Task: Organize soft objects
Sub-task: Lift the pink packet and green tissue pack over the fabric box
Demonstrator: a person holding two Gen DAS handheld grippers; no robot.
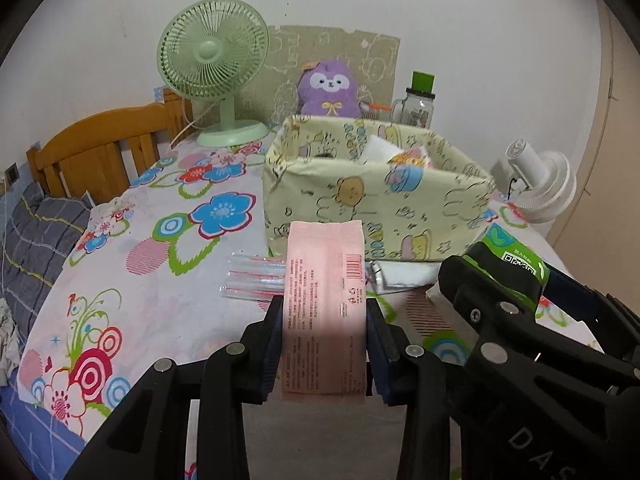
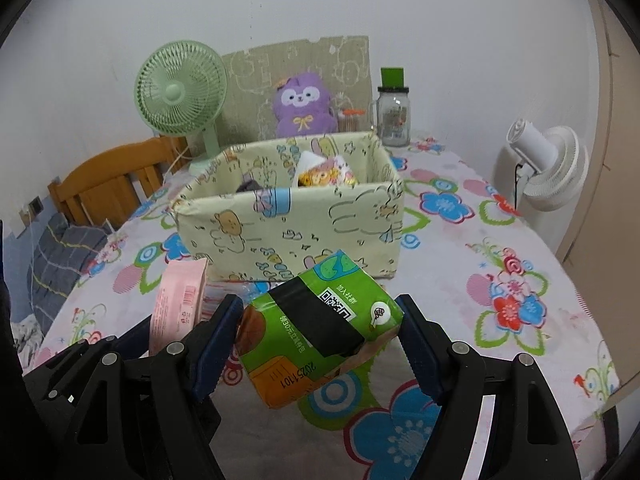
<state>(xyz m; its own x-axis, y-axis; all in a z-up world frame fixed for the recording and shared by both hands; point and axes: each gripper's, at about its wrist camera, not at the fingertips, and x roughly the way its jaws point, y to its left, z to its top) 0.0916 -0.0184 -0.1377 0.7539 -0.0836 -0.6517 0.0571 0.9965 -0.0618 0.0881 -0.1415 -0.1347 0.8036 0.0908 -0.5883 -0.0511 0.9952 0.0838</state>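
Observation:
My left gripper (image 1: 325, 306) is shut on a pink tissue pack (image 1: 325, 312), held upright above the table just in front of the pale yellow fabric basket (image 1: 360, 208). My right gripper (image 2: 320, 312) is shut on a green tissue pack (image 2: 320, 328), tilted, also in front of the basket (image 2: 288, 228). The green pack (image 1: 516, 264) and right gripper show at the right of the left wrist view. The pink pack (image 2: 180, 300) shows at the left of the right wrist view. The basket holds several small packets (image 2: 324, 172).
A floral cloth (image 1: 160, 248) covers the table. A clear packet of straws (image 1: 256, 280) and a white cloth (image 1: 404, 276) lie by the basket's front. A green fan (image 1: 214, 68), purple plush (image 1: 330, 90), glass jar (image 1: 418, 106) stand behind. A white fan (image 1: 540, 184) stands right.

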